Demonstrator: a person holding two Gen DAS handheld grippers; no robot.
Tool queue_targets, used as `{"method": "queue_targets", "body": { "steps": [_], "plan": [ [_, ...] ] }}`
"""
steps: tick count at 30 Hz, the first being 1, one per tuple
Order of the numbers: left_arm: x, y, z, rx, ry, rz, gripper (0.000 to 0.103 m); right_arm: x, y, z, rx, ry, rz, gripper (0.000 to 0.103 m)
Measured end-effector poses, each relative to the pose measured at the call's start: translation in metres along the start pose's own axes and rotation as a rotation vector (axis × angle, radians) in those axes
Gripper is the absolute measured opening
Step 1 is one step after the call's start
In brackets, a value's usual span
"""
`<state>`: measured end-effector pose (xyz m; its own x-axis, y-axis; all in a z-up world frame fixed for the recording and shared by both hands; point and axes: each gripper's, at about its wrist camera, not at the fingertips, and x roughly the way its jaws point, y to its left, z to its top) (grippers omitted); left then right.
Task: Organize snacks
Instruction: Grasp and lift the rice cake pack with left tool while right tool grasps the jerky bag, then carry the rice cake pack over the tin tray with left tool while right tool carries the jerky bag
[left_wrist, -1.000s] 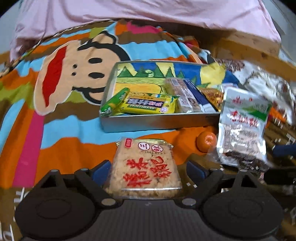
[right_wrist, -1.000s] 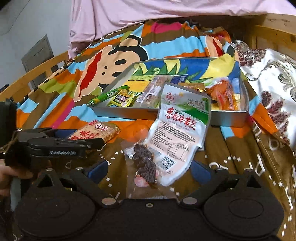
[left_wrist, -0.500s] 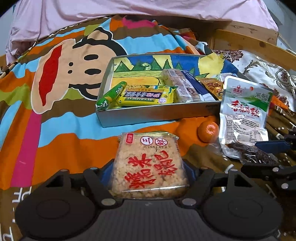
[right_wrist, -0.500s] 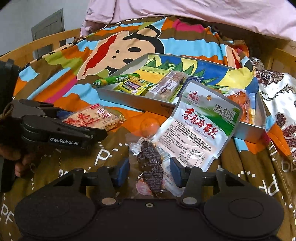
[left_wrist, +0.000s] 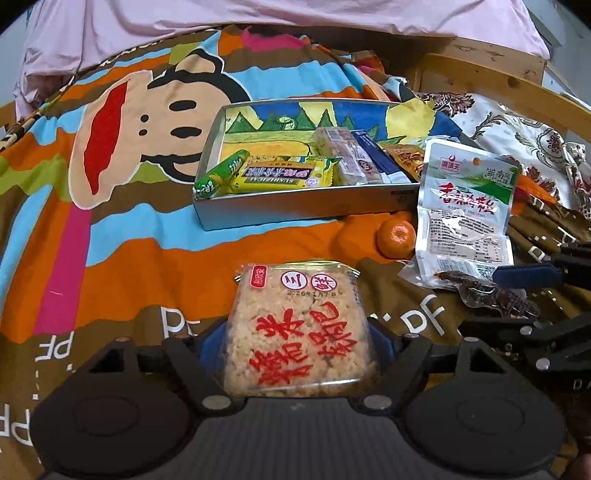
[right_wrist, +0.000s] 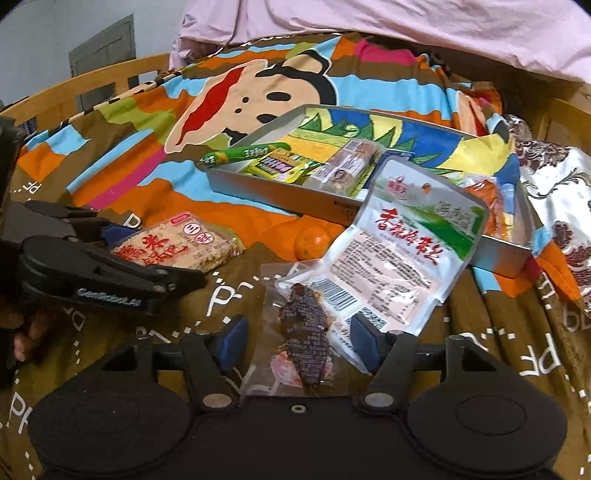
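Note:
My left gripper (left_wrist: 297, 341) is shut on a square rice cracker pack (left_wrist: 299, 328) with red characters, low over the blanket; it also shows in the right wrist view (right_wrist: 177, 245). My right gripper (right_wrist: 299, 345) is open, its blue pads either side of a clear pack of dark dried meat (right_wrist: 306, 343). A white and green snack pouch (right_wrist: 402, 240) lies just beyond it, leaning on the metal tray (right_wrist: 273, 192). The tray (left_wrist: 295, 212) holds a green stick, a yellow bar and several other snacks.
A small orange (left_wrist: 397, 238) lies on the cartoon-print blanket (left_wrist: 110, 236) between the tray and the pouch. A pink cover (left_wrist: 258, 14) lies behind, with a wooden frame (left_wrist: 491, 74) and a patterned cloth (left_wrist: 517, 136) at right.
My left gripper has closed its pads onto the rice cracker pack. My right gripper narrowed around the dried meat pack half a second ago and now stands wider again.

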<state>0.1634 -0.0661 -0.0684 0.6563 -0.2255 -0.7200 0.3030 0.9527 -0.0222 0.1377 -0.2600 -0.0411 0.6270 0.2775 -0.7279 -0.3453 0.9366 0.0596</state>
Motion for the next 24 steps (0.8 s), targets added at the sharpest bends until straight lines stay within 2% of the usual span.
{"method": "queue_targets", "body": {
  "steps": [2,7,16,24],
  "plan": [
    [0.001,-0.002,-0.001,0.011,-0.001,0.009,0.08,0.001,-0.002,0.0,0.017,0.003,0.01,0.051],
    [-0.004,-0.007,-0.003,0.035,-0.008,0.02,0.076,-0.003,-0.008,0.001,0.087,-0.002,0.041,0.049],
    [-0.032,-0.009,-0.016,0.006,-0.022,0.011,0.076,-0.026,0.02,-0.004,-0.165,-0.09,-0.107,0.049],
    [-0.068,-0.016,-0.025,0.01,-0.105,0.011,0.076,-0.052,0.031,-0.005,-0.224,-0.183,-0.148,0.049]
  ]
}}
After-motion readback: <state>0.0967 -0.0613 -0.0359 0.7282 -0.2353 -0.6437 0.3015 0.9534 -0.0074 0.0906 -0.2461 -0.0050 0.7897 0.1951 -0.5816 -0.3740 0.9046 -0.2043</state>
